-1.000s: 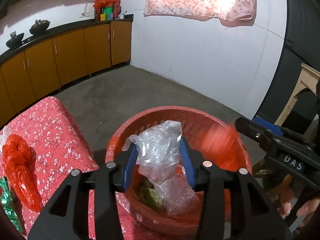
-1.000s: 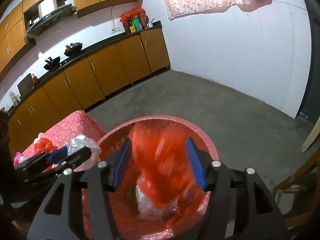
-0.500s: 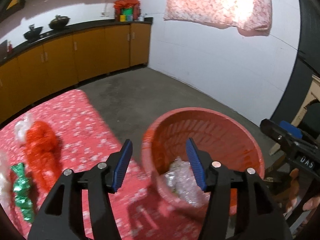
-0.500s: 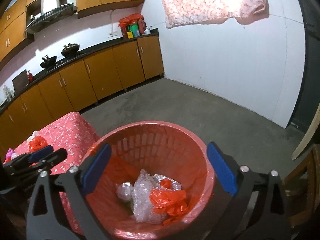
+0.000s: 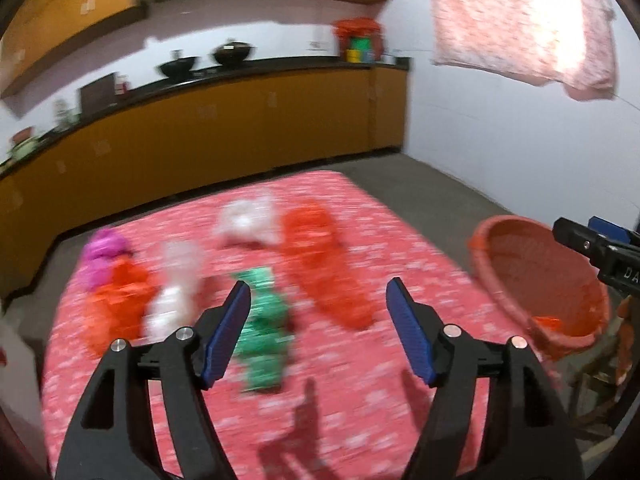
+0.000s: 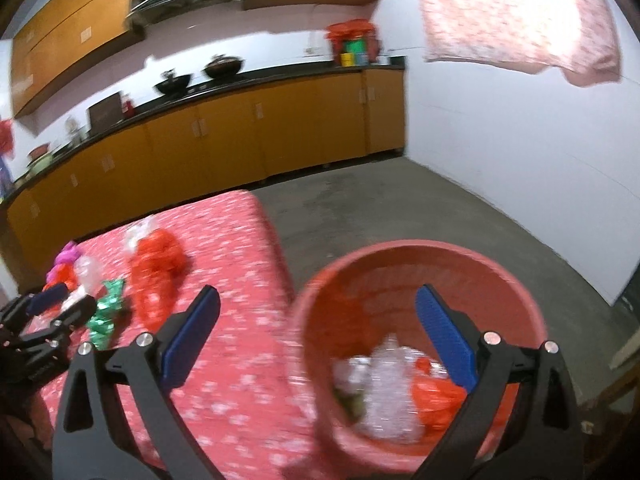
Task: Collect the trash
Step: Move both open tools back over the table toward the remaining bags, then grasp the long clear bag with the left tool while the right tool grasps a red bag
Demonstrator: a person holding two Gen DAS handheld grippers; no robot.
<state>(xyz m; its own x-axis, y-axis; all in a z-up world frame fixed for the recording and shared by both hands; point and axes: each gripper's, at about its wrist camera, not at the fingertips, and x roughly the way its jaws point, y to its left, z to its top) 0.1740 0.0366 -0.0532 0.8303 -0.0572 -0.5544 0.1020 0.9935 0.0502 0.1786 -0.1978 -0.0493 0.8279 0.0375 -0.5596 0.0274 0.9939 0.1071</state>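
Note:
My left gripper (image 5: 318, 298) hangs over the red flowered table (image 5: 360, 400), its jaws opening with nothing between them. Below it lie a green wrapper (image 5: 264, 336), a long red bag (image 5: 324, 272), clear plastic (image 5: 176, 284), a white wad (image 5: 246, 220) and a pink and orange bundle (image 5: 112, 280). The red basket (image 6: 400, 264) stands at the table's right end, holding clear plastic (image 6: 384, 392) and a red bag (image 6: 436, 400). My right gripper (image 6: 318, 308) is open and empty above the basket's left rim. In the right wrist view the left gripper (image 6: 60, 300) shows at the left edge.
Orange kitchen cabinets (image 6: 240, 132) with pots on a dark counter run along the back wall. A pink cloth (image 6: 516, 16) hangs on the white wall. Grey concrete floor (image 6: 400, 208) lies beyond the table and basket. A wooden chair (image 5: 600, 364) stands beside the basket.
Both grippers let their plastic fall into the basket and opened. The left one swung left from the basket to over the table's trash; the right one also shifted left toward the table.

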